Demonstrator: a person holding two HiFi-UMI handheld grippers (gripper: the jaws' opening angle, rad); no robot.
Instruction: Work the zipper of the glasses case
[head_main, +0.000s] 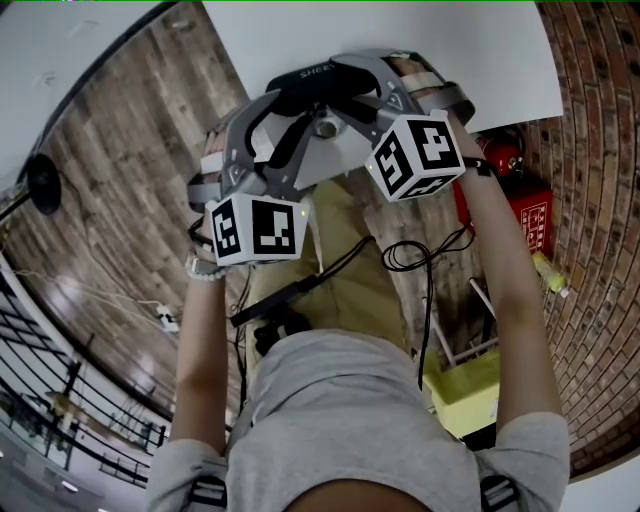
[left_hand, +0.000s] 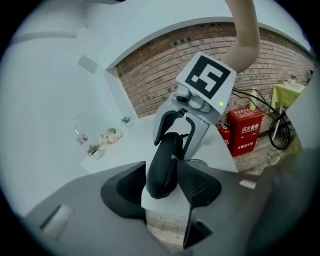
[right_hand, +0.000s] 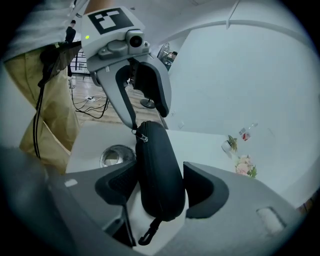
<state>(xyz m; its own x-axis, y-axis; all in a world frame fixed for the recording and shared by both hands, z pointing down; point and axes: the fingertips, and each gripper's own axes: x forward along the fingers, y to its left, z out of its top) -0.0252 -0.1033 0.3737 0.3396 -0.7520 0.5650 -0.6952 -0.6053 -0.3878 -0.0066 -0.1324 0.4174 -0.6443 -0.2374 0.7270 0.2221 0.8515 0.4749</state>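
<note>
"While the left tool (left_hand: 161, 189) and the right tool (right_hand: 160, 194) are both up off the tabletop (right_hand: 200, 147), where is the glasses case (right_hand: 156, 167)?"

"In the air between them, over the white tabletop and close to its near edge. Each tool has one rounded end of it, so the two tools face each other along its length."

"Are the jaws on it, or only round it?"

"On it. The right tool's dark, dimpled pads (right_hand: 120, 186) press both long sides of the case. The left tool's pads meet its flanks too — though one of them only just touches."

"What is the case like?"

"Matte black, oblong and pill-shaped, with a smooth domed back. A zipper seam (left_hand: 170, 175) runs along its length, and the small metal zipper pull (right_hand: 143, 138) sits on that seam nearer the left tool's end. A black plastic clip (right_hand: 149, 234) dangles from the end in the right tool."

"Anything else on the tabletop?"

"A round, shiny dish (right_hand: 116, 156) with a glassy rim lies flat near the near edge. Small pots of greenery and pink flowers (left_hand: 107, 137) stand in a cluster toward the far edge. Past the tabletop's side edge a boxy red cabinet (left_hand: 245, 131) stands against a rough brick wall (left_hand: 160, 75) — the white wall (right_hand: 260, 75) on the other side is smooth and plain."
</note>
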